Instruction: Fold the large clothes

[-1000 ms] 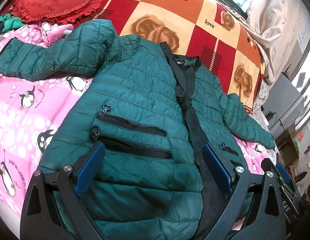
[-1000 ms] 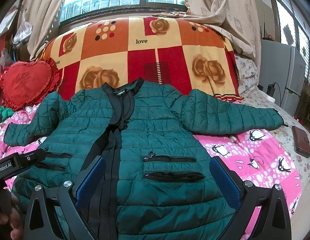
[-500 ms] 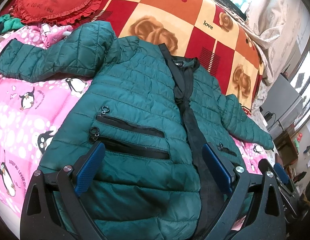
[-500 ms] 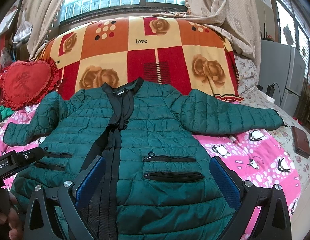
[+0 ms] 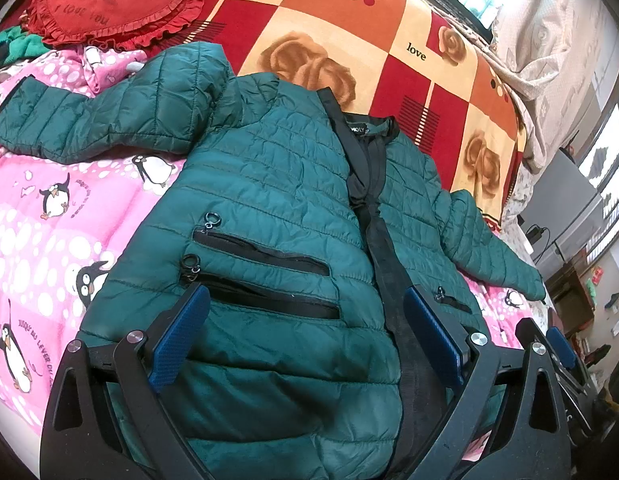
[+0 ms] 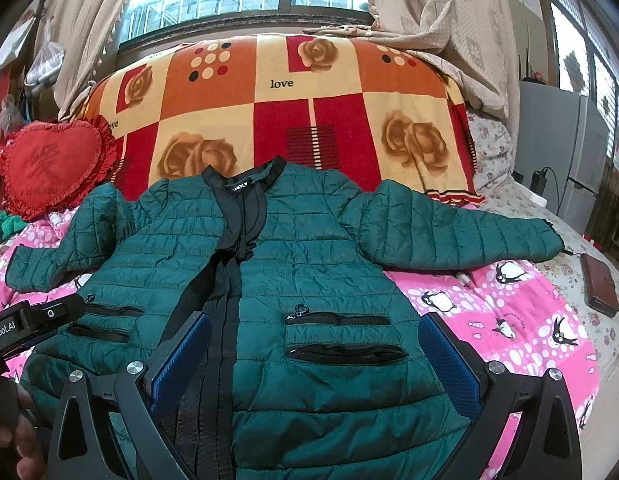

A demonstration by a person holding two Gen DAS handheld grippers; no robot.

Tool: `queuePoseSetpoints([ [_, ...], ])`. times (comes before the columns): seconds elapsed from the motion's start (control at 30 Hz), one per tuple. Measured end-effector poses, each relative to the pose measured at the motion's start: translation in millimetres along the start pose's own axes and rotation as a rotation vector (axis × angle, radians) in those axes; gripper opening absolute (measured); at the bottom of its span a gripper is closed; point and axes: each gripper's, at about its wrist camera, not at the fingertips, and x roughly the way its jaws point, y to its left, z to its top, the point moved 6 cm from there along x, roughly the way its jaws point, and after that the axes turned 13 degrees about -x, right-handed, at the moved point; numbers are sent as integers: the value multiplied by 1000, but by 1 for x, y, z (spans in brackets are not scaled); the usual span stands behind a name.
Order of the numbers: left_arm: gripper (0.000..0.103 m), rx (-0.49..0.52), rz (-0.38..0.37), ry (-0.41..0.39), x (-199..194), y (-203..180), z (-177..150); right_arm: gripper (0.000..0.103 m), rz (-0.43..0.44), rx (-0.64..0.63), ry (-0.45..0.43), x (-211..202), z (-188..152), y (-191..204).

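Beyond and left of the left gripper point(image 5: 305, 336), a red heart-shaped ruffled cushion point(image 5: 109, 0) rests at the far edge of the pink penguin-print quilt point(image 5: 37, 232). The dark green quilted puffer jacket point(image 5: 269, 208) lies flat on that quilt, front up, sleeves spread to either side, its black zip placket running towards the collar. The left gripper hangs over the jacket's hem with its jaws spread wide and nothing between them; the two zipped pockets of one front panel lie just ahead of the blue pads point(image 5: 177, 344), and the placket passes close to the right-hand pad. Further back, an orange, red and cream rose-patterned blanket point(image 5: 349, 40) covers the bedding behind the collar.

The right gripper point(image 6: 315, 364) likewise hangs above the hem, jaws wide apart and empty. The placket runs past its left-hand pad, and the other panel's two pockets lie between the pads. The jacket point(image 6: 309, 248) stretches ahead of it, one sleeve reaching far right. Beyond that cuff, a brown leather wallet point(image 6: 599, 284) lies on the bed.
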Motion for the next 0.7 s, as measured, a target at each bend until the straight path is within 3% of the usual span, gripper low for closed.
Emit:
queuePoseSetpoints([
  [0.7, 98, 1, -1, 1, 0, 0, 0, 102, -1, -1, 0, 0, -1, -1],
])
